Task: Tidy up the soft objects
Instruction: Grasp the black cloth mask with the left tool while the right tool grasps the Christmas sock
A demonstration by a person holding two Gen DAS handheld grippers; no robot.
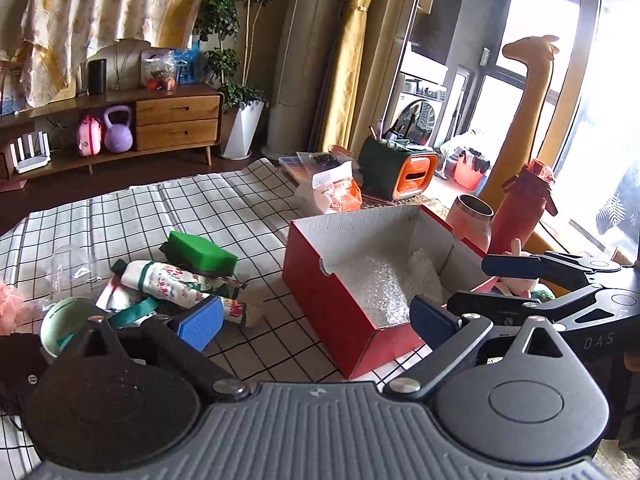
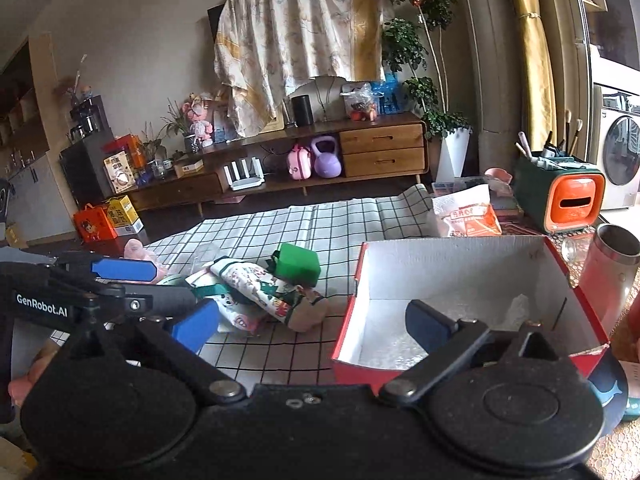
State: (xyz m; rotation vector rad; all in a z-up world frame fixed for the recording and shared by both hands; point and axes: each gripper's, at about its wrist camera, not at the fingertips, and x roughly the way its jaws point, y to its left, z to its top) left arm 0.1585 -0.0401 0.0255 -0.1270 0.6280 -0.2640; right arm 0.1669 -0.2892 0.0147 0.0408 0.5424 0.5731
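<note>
Both grippers hang over the checked cloth [image 1: 160,208] on the tabletop with their blue pads spread wide and nothing between them. The left gripper [image 1: 316,322] frames the red box [image 1: 320,296], white inside, with bubble wrap [image 1: 376,288] on its floor. The right gripper [image 2: 312,324] shows in the left view at four o'clock, its arm marked "DAS"; in the right view the other gripper's arm at nine o'clock reads "GenRobot.AI". The soft things lie in a heap at nine o'clock of the box: a green sponge [image 1: 202,254] atop a printed cloth roll [image 1: 168,280]. The orange packet's [image 2: 470,214] print is too blurred to read.
</note>
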